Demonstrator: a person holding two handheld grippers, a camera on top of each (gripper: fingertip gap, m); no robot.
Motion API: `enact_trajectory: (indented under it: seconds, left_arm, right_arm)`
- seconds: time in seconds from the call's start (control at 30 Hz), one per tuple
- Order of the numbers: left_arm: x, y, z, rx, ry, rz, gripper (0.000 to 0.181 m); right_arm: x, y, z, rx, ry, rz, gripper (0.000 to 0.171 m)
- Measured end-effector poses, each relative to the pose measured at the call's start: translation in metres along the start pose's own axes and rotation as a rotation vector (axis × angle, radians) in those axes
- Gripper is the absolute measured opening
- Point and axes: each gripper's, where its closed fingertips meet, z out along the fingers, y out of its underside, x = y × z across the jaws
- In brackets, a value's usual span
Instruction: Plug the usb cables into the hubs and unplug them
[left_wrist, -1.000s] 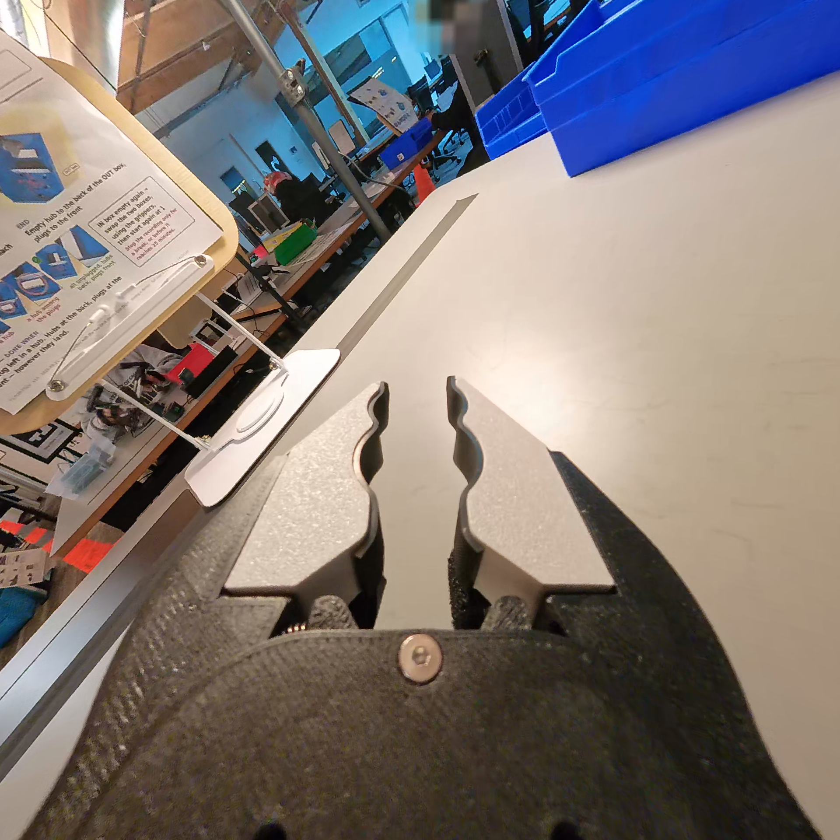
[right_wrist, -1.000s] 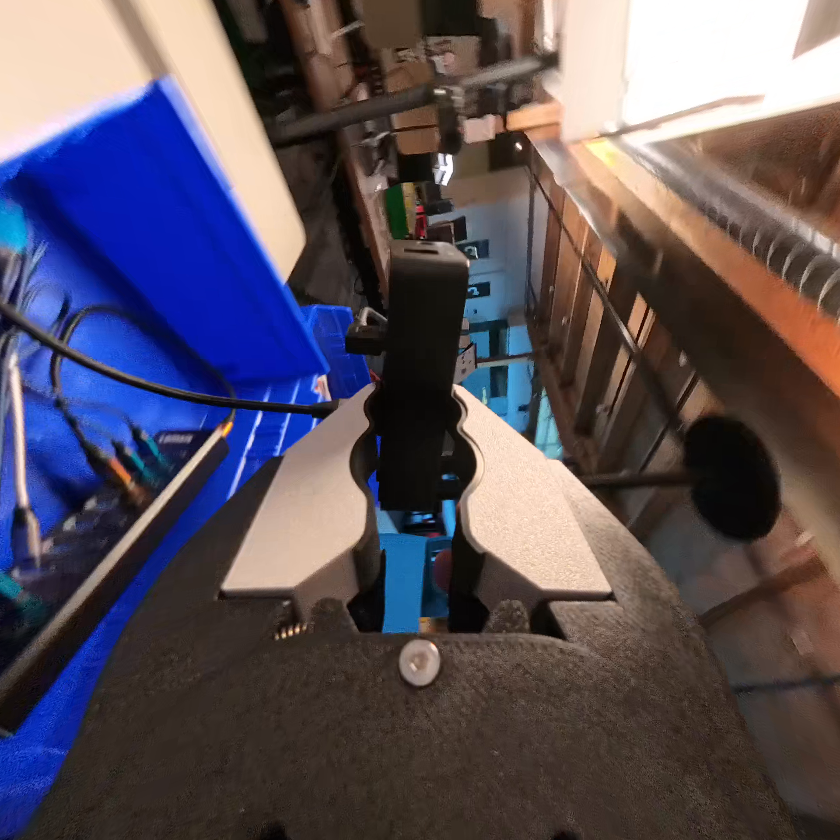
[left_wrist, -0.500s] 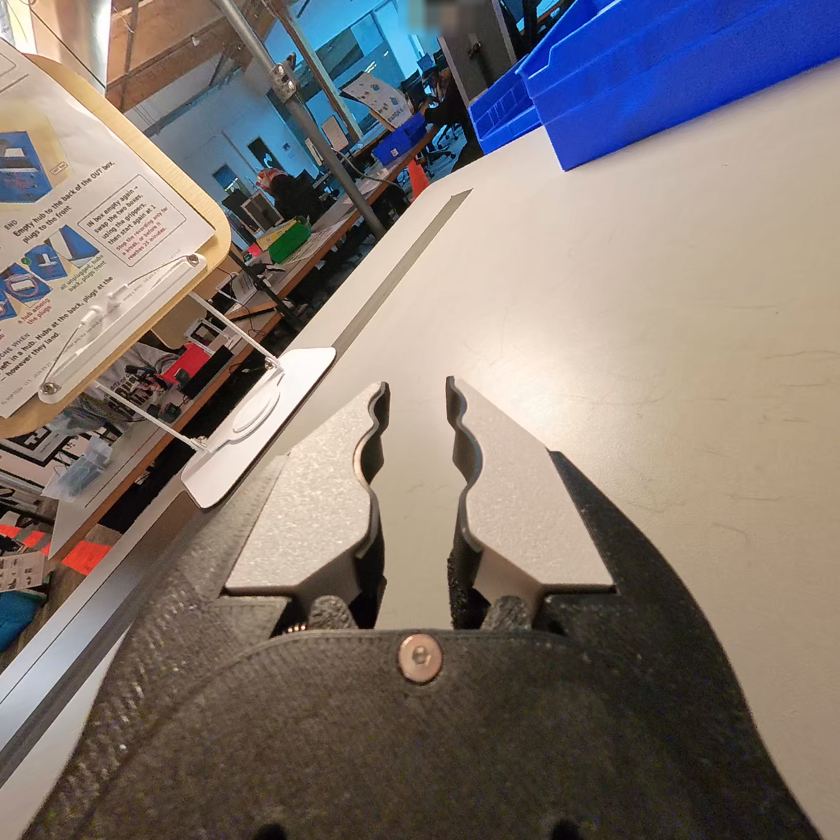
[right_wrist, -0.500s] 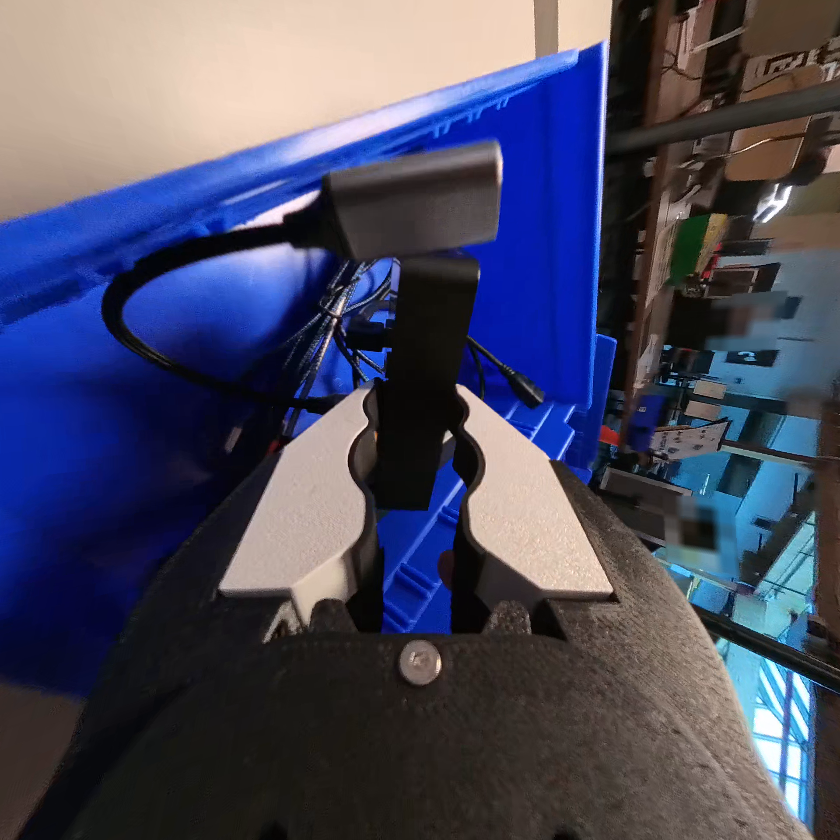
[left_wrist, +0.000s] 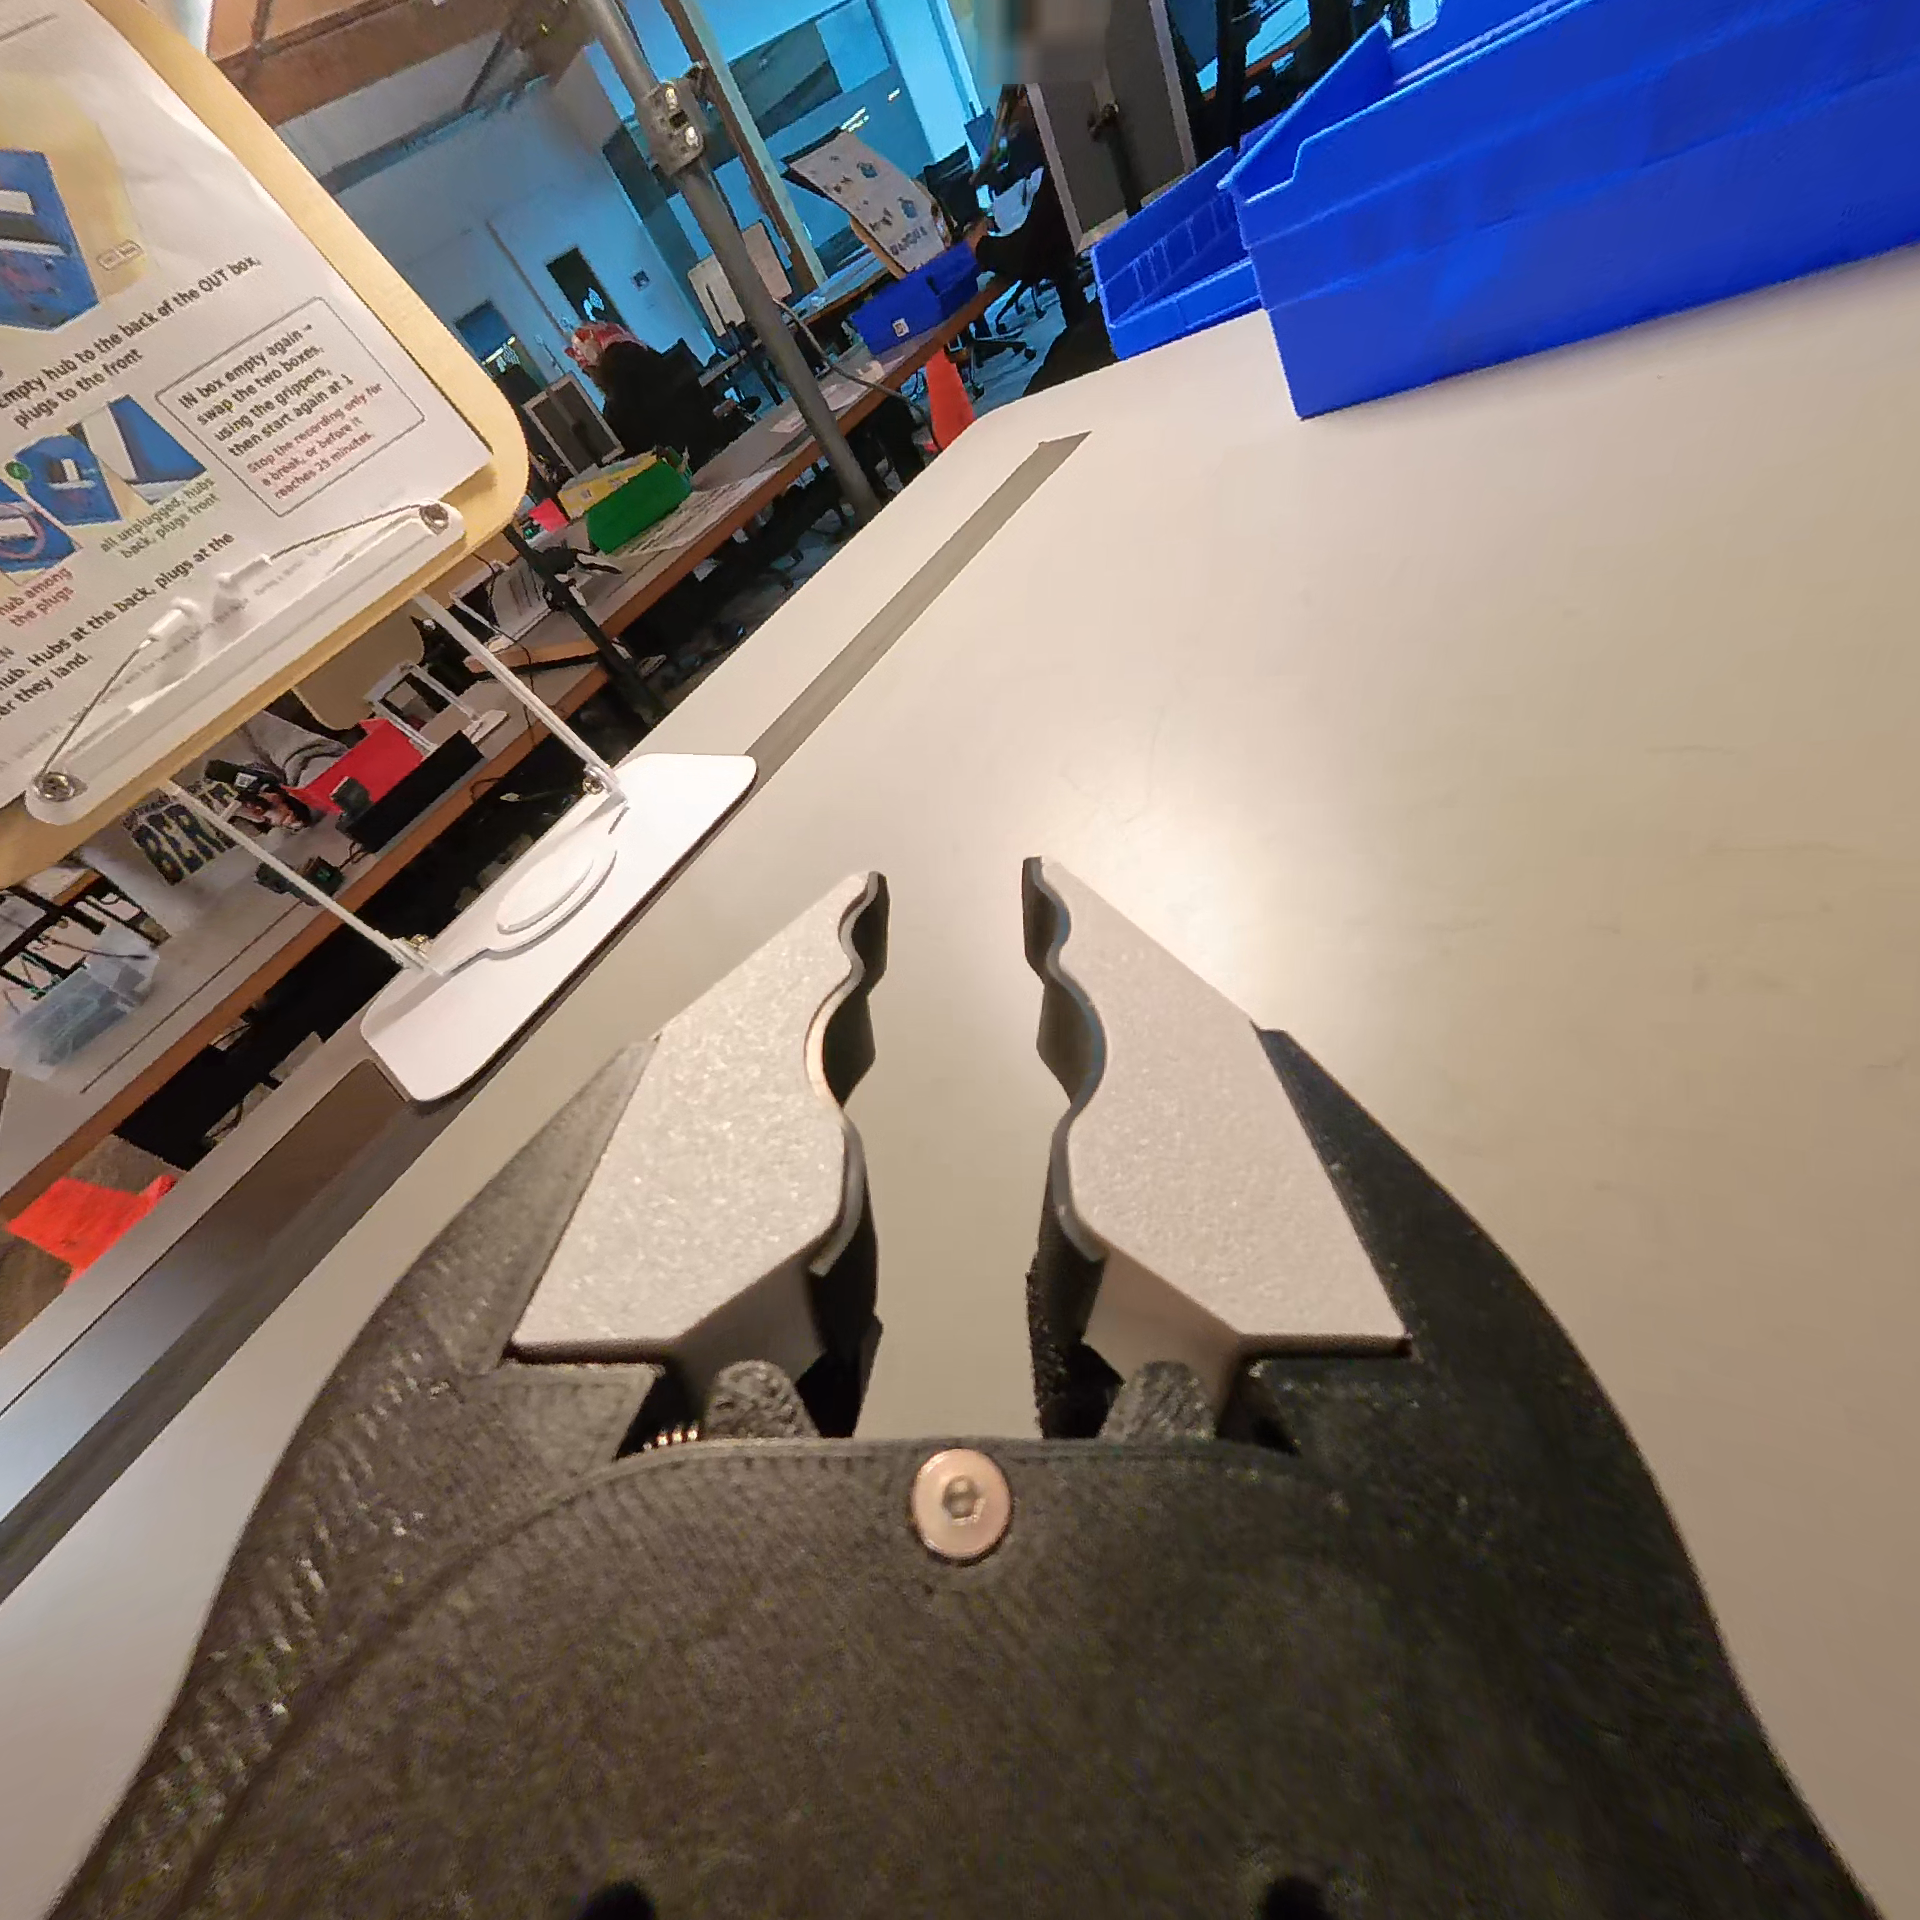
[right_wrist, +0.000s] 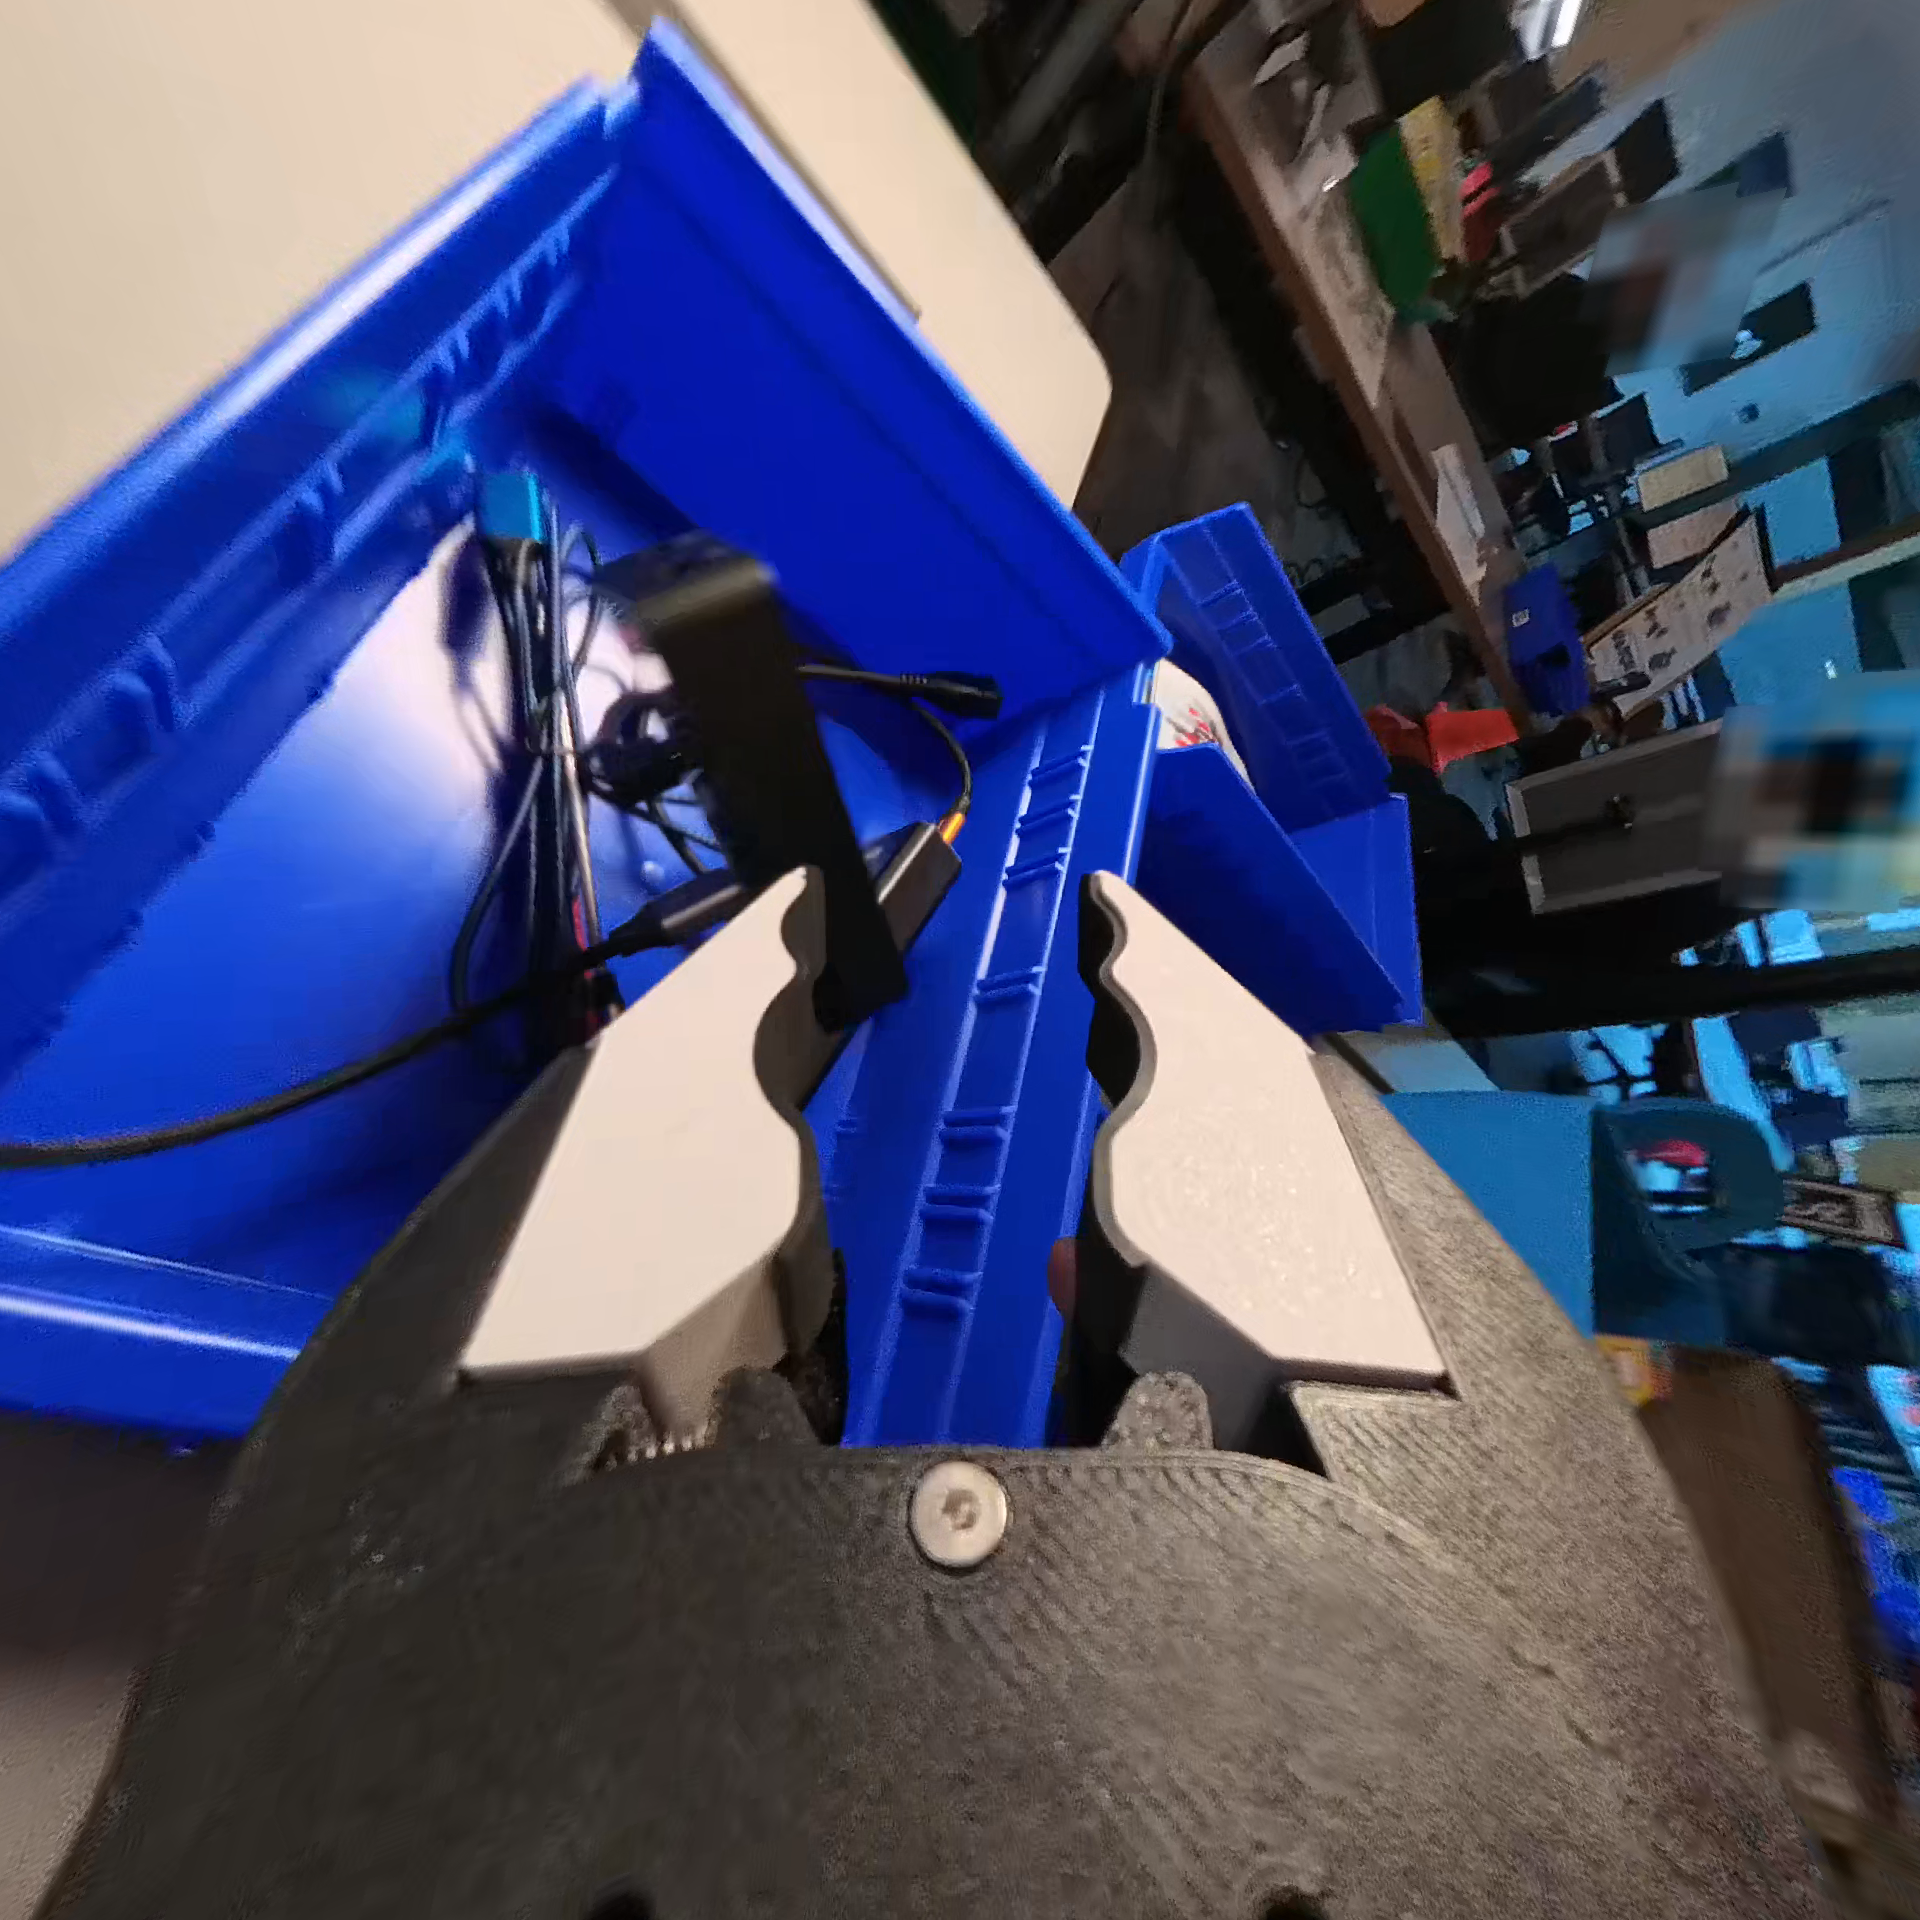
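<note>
In the right wrist view, my right gripper (right_wrist: 945, 883) is open above a blue bin (right_wrist: 312, 831). A black hub (right_wrist: 758, 748) leans tilted against the left finger (right_wrist: 665, 1091); the right finger (right_wrist: 1226, 1122) stands well clear of it. A thin black cable (right_wrist: 312, 1081) runs off to the left. In the bin lie tangled cables (right_wrist: 551, 727) and a grey plug (right_wrist: 920, 878). In the left wrist view, my left gripper (left_wrist: 951, 878) is open and empty over the bare table (left_wrist: 1403, 831).
Blue bins (left_wrist: 1610, 208) stand at the table's back right. A stand (left_wrist: 561, 914) with an instruction sheet (left_wrist: 156, 416) sits at the table's left edge. A smaller blue bin (right_wrist: 1268, 779) sits beside the big one. Other workbenches lie beyond. The tips of one gripper are about 50 cm away from the tips of the other. About 11 cm separates my right fingertips from the grey plug (right_wrist: 920, 878).
My right gripper's jaws have opened and the black hub is no longer pinched; it tilts left against one finger. The right view swung over the bin. The left gripper barely moved.
</note>
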Motion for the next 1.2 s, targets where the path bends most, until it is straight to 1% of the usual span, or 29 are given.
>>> enact_trajectory:
  seconds: [0.07,0.13,0.27,0.37,0.43,0.53,0.63,0.7,0.73,0.8,0.9,0.97,1.1,1.2]
  left_arm:
    - [0.001,0.0,-0.001,0.001,0.001,0.005,0.028]
    - [0.002,0.0,-0.003,0.0,0.0,0.01,0.028]
    - [0.003,0.001,-0.01,-0.007,-0.009,0.003,0.028]
    - [0.003,0.003,-0.023,-0.014,-0.011,-0.03,0.029]
    - [0.004,0.007,-0.034,-0.034,-0.003,-0.069,0.029]
    - [0.004,0.022,-0.057,-0.124,-0.018,-0.173,0.033]
    - [0.008,0.047,-0.088,-0.264,-0.019,-0.366,0.044]
    - [0.007,0.053,-0.112,-0.266,-0.035,-0.49,0.049]
    - [0.002,0.053,-0.124,-0.244,-0.065,-0.53,0.052]
    - [-0.012,0.057,-0.151,-0.215,-0.178,-0.557,0.059]
    - [-0.033,0.071,-0.195,-0.273,-0.368,-0.506,0.066]
    - [-0.049,0.073,-0.225,-0.309,-0.486,-0.47,0.07]
    - [-0.086,0.061,-0.299,-0.34,-0.732,-0.414,0.071]
    - [-0.107,0.059,-0.354,-0.375,-0.876,-0.392,0.071]
  right_arm:
    - [-0.001,0.001,-0.003,0.007,-0.004,0.044,0.05]
    - [0.0,0.003,-0.005,-0.008,0.013,0.039,0.05]
    - [-0.007,-0.006,-0.023,0.062,0.004,0.112,0.05]
    - [-0.024,-0.004,-0.043,0.134,-0.014,0.225,0.05]
    - [-0.046,0.005,-0.054,0.176,-0.046,0.311,0.05]
    - [-0.081,0.025,-0.07,0.217,-0.068,0.425,0.048]
    - [-0.105,0.039,-0.087,0.281,-0.067,0.529,0.049]
    - [-0.118,0.036,-0.096,0.339,-0.11,0.585,0.051]
    - [-0.124,0.033,-0.099,0.363,-0.129,0.605,0.052]
    - [-0.133,0.023,-0.101,0.388,-0.151,0.63,0.054]
    - [-0.144,0.008,-0.09,0.366,-0.158,0.619,0.055]
    - [-0.146,0.003,-0.077,0.32,-0.13,0.607,0.056]
    - [-0.14,0.003,-0.056,0.25,-0.048,0.61,0.056]
    - [-0.138,0.003,-0.05,0.238,-0.039,0.633,0.053]
